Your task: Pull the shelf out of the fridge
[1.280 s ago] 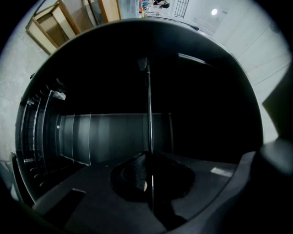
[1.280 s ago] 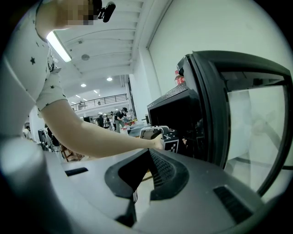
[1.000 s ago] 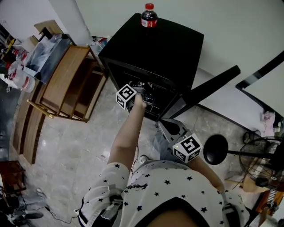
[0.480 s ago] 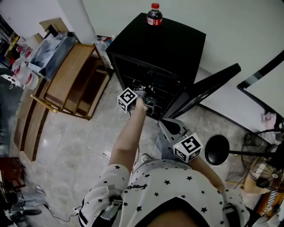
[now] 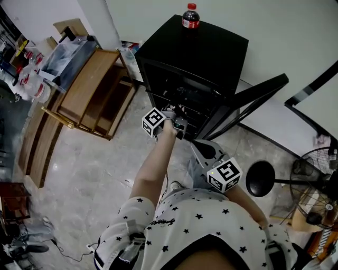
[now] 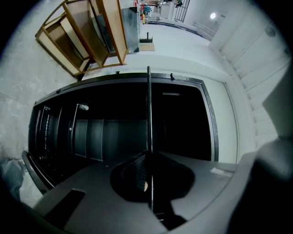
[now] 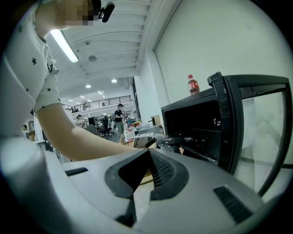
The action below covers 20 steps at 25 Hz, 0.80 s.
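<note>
Because the thin dark wire shelf (image 6: 149, 105) must slide straight out of the squat black fridge (image 5: 208, 52), your left gripper (image 6: 149, 157) points level, jaws clamped on its front rod. Your right gripper (image 7: 147, 153) hangs by the open glass-paned door (image 5: 253, 97), jaws together on nothing, likely to stay clear. Shelf shows only as a slim rod at the fridge's mouth, rest in shadow.

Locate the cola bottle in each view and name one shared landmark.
Head view: bottle at top centre, standing on the fridge.
Left gripper view: not in it.
Right gripper view: bottle right of centre, atop the fridge.
Shared landmark: the fridge, open in all three.
</note>
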Each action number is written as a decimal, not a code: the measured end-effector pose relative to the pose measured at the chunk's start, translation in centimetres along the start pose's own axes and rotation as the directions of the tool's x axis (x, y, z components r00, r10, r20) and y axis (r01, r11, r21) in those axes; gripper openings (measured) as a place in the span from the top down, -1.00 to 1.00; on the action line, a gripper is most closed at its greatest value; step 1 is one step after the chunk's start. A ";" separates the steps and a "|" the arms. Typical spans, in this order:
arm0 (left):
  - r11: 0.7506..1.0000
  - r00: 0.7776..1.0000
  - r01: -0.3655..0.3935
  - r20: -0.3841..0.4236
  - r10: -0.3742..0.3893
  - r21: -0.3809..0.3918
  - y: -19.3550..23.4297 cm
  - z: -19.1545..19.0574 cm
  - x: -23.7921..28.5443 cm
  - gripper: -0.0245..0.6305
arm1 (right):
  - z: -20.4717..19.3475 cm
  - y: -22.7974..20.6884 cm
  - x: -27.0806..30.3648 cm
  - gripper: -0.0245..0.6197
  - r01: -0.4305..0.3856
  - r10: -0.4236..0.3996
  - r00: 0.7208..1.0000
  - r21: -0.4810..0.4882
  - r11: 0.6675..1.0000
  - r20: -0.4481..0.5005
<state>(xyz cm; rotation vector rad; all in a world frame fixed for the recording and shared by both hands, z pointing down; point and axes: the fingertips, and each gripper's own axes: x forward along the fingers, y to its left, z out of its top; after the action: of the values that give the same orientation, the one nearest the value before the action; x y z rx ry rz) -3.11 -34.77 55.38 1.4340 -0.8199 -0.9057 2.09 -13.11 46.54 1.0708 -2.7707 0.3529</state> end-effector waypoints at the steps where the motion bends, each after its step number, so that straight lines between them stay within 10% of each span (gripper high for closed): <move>1: 1.000 1.000 0.000 0.001 0.000 -0.001 0.0 -0.1 -0.3 0.85 | 0.0 0.2 -0.1 0.94 0.001 -0.001 1.000 0.000 1.000 0.001; 20: 1.000 1.000 -0.003 0.017 0.003 -0.002 -0.1 -0.5 -5.9 0.85 | -0.2 3.8 -1.4 0.94 0.001 -0.001 1.000 -0.013 1.000 0.016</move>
<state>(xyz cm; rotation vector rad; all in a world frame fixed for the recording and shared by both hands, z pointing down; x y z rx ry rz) -5.29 -29.28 55.65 1.4245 -0.8330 -0.9178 0.53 -9.42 45.79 1.0771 -2.7823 0.3269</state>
